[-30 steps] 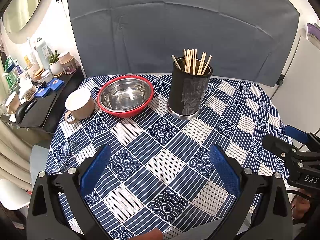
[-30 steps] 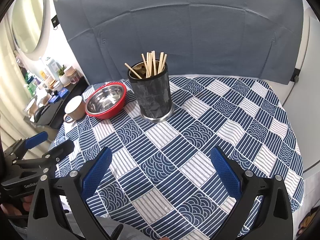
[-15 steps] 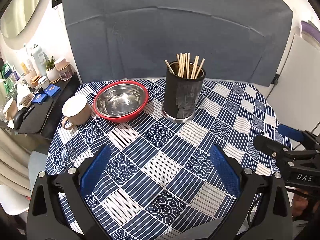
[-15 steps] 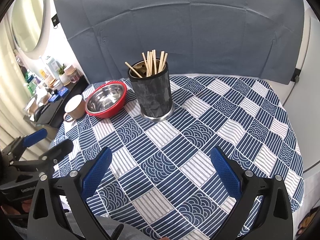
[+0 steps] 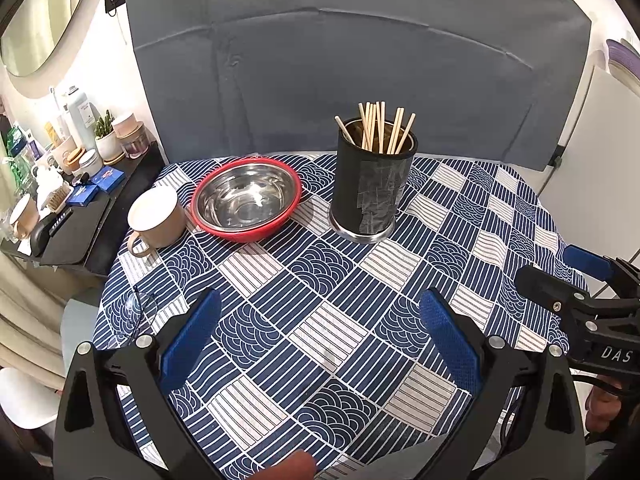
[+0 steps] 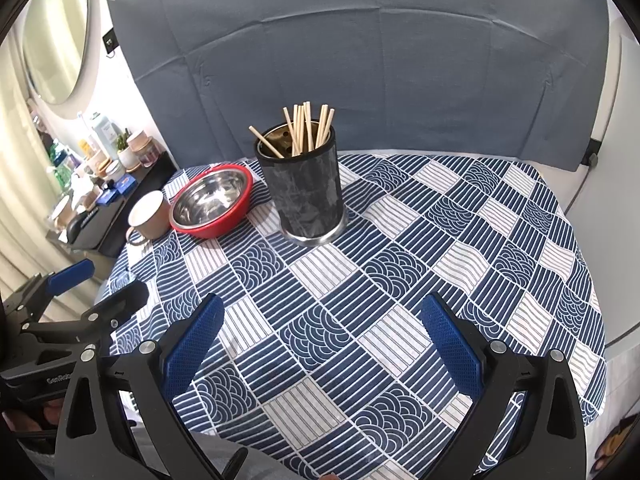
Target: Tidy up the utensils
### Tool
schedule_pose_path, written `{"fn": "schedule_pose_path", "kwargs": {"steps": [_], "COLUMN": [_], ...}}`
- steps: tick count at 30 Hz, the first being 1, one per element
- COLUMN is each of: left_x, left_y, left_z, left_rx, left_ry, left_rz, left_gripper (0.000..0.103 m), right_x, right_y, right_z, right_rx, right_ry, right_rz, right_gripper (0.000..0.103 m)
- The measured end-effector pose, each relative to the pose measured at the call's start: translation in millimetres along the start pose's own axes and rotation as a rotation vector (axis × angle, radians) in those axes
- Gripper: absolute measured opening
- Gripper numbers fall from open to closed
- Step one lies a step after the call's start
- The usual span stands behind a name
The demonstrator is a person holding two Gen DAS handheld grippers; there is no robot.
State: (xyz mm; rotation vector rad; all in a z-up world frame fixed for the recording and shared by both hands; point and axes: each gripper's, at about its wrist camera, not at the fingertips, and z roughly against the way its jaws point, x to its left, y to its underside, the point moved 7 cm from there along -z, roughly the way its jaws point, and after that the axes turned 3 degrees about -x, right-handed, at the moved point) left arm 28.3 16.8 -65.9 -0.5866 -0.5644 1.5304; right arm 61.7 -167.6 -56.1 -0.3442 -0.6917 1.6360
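Observation:
A black cylindrical holder (image 5: pixel 372 192) (image 6: pixel 306 194) stands upright at the back of the table, with several wooden chopsticks (image 5: pixel 380 126) (image 6: pixel 306 128) sticking out of its top. My left gripper (image 5: pixel 320 320) hovers open over the near part of the table, well short of the holder, with nothing between its blue pads. My right gripper (image 6: pixel 322 322) is likewise open and empty over the near edge. Each gripper shows at the side of the other's view: the right one (image 5: pixel 568 276), the left one (image 6: pixel 104 288).
A steel bowl in a red bowl (image 5: pixel 246 200) (image 6: pixel 212 200) and a beige mug (image 5: pixel 156 218) (image 6: pixel 148 216) sit left of the holder. Eyeglasses (image 5: pixel 138 312) lie near the left table edge. The patterned cloth (image 5: pixel 340 300) covers the table. A cluttered shelf (image 5: pixel 68 184) stands at far left.
My left gripper has drawn back and risen slightly, so holder and bowl look farther off. The right gripper has barely moved. Both stayed open.

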Motion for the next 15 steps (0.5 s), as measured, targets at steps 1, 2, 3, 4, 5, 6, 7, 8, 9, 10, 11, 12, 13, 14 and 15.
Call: {"fn": "schedule_pose_path", "kwargs": {"steps": [1,2,3,4,5,6,7,8,9,10,11,12,13,14,15], "left_x": [0.6,1.0,1.1,1.7,2.1,2.4,2.4,2.5,2.5,2.5,2.6,3.1,3.8,5.0,6.0], "left_y": [0.3,0.5,0.6,0.7,0.8,0.9,0.8,0.9,1.0,1.0,0.9,0.8,0.9,1.2,1.6], "left_z": [-0.5,-1.0,-1.0,-1.2,-1.4,-2.0,-2.7,-2.8,-3.1,-3.4,-3.6,-3.9,-4.2,-4.9,-5.8], "left_rx": [0.002,0.004,0.004,0.004,0.005,0.007,0.009,0.01,0.011,0.011,0.011,0.012,0.013,0.017,0.021], "left_ry": [0.0,0.003,0.013,0.012,0.011,0.012,0.012,0.012,0.012,0.012,0.011,0.009,0.008,0.009,0.013], "left_rz": [0.003,0.005,0.01,0.012,0.013,0.015,0.015,0.015,0.014,0.014,0.014,0.016,0.018,0.024,0.03], "left_gripper": [0.097,0.097,0.097,0.097,0.097,0.097,0.097,0.097,0.097,0.097,0.097,0.097,0.097,0.097,0.097], "right_x": [0.3,0.1,0.3,0.4,0.3,0.5,0.7,0.7,0.8,0.6,0.5,0.3,0.3,0.0,0.1], "right_y": [0.2,0.1,0.5,0.7,0.9,0.9,0.9,0.9,1.1,1.4,1.5,1.6,1.4,1.4,1.5], "right_z": [0.1,0.1,0.0,-0.2,-0.3,-0.3,-0.3,-0.5,-0.8,-1.3,-1.7,-1.9,-1.7,-1.5,-1.8], "right_rx": [0.0,0.001,0.002,0.003,0.004,0.004,0.003,0.003,0.005,0.008,0.009,0.009,0.008,0.007,0.008], "right_ry": [0.0,0.0,0.0,0.0,0.001,0.001,0.001,0.0,0.0,0.001,0.001,0.002,0.003,0.003,0.003], "right_rz": [0.001,0.001,0.002,0.002,0.002,0.002,0.003,0.003,0.002,0.002,0.001,0.001,0.001,0.002,0.002], "right_gripper": [0.095,0.095,0.095,0.095,0.095,0.095,0.095,0.095,0.095,0.095,0.095,0.095,0.095,0.095,0.095]}}
